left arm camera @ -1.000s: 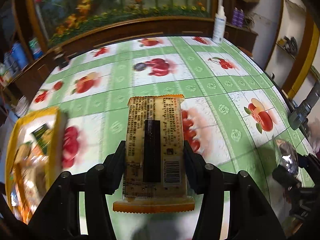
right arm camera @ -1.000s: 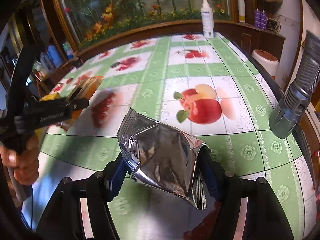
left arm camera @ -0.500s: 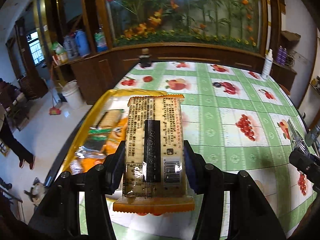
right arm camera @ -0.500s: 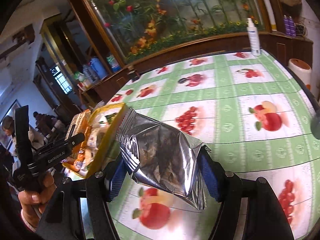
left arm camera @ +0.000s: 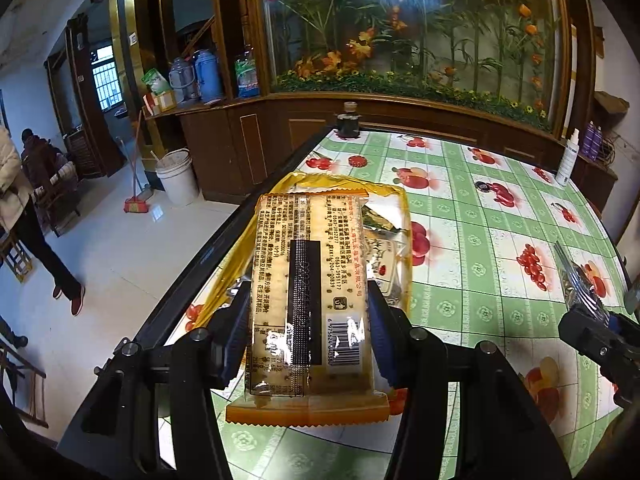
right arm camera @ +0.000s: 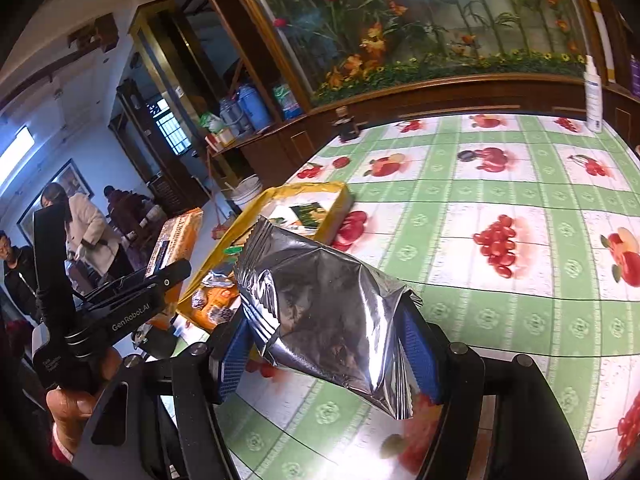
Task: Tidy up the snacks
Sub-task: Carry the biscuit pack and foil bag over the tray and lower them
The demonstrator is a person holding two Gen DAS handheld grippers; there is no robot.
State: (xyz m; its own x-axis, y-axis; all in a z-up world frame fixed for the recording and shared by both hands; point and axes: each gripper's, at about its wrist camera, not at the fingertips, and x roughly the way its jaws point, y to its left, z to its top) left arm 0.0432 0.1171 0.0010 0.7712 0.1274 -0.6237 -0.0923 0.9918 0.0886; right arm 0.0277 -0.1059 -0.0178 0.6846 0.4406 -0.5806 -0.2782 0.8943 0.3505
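Note:
My left gripper point(left arm camera: 308, 320) is shut on an orange-edged cracker packet point(left arm camera: 308, 300) and holds it above the yellow tray point(left arm camera: 344, 182), which holds several snack packets. My right gripper point(right arm camera: 326, 340) is shut on a crumpled silver foil snack bag point(right arm camera: 332, 312), held above the table just right of the yellow tray point(right arm camera: 320, 188). The left gripper point(right arm camera: 160, 276) with its cracker packet point(right arm camera: 176, 236) shows at the left of the right wrist view. The right gripper's tip and the silver bag point(left arm camera: 576, 284) show at the right edge of the left wrist view.
The table point(left arm camera: 500, 216) has a green checked cloth with fruit prints. A dark jar point(left arm camera: 348, 124) stands at its far corner and a white spray bottle point(right arm camera: 592, 92) at the far right. The table's left edge point(left arm camera: 208, 256) drops to a tiled floor with a bucket and people.
Both grippers have swung left across the table with their packets. The yellow tray has come from the view's edge to lie under the cracker packet and beside the silver bag.

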